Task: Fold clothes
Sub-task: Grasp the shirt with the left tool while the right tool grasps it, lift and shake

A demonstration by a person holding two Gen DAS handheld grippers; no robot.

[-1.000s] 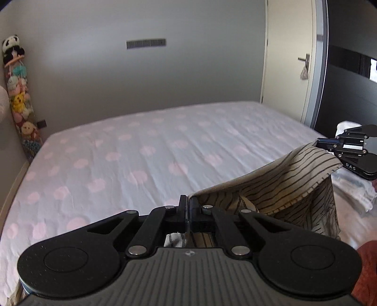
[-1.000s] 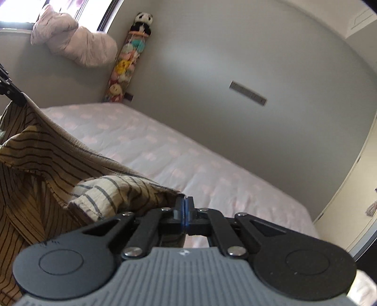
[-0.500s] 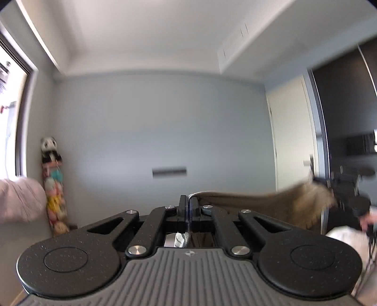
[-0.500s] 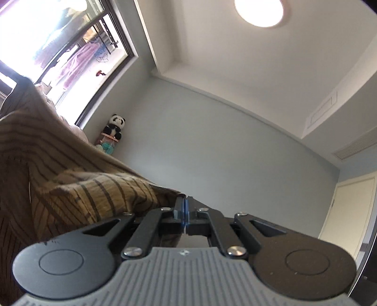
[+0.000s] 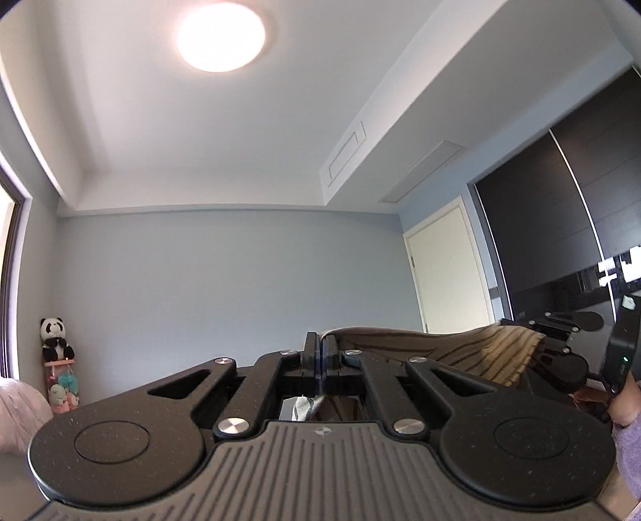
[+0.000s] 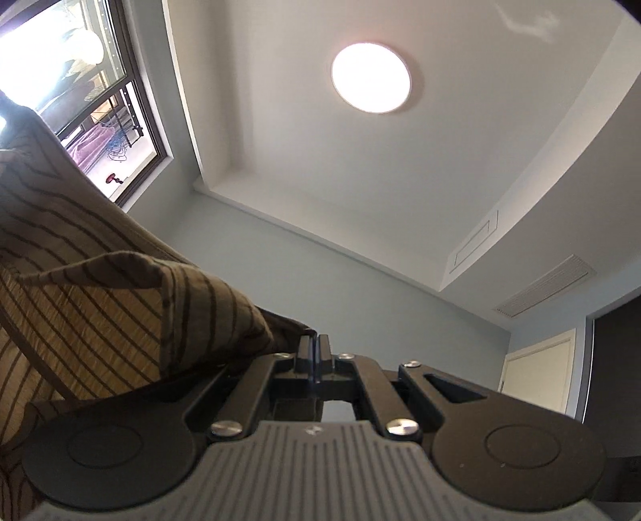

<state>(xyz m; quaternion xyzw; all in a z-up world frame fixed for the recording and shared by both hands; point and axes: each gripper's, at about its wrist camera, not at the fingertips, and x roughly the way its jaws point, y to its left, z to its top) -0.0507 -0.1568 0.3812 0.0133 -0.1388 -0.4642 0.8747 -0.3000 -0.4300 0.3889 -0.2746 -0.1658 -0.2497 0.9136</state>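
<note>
A tan garment with dark stripes (image 5: 480,352) hangs stretched between my two grippers, held high in the air. My left gripper (image 5: 320,348) is shut on one edge of it. My right gripper (image 6: 314,348) is shut on the other edge, and the cloth (image 6: 100,300) drapes away to the left in the right wrist view. The right gripper also shows at the far right of the left wrist view (image 5: 561,344). Both cameras point up at the ceiling. The bed is out of view.
A round ceiling lamp (image 5: 220,36) is overhead. A white door (image 5: 448,272) and a dark wardrobe (image 5: 561,220) stand at the right. A window (image 6: 80,100) is at the left. A panda toy (image 5: 56,336) hangs in the left corner.
Both grippers have swung upward with the striped garment. The views went from the bed to the wall and then to the ceiling. Both stayed shut on the cloth.
</note>
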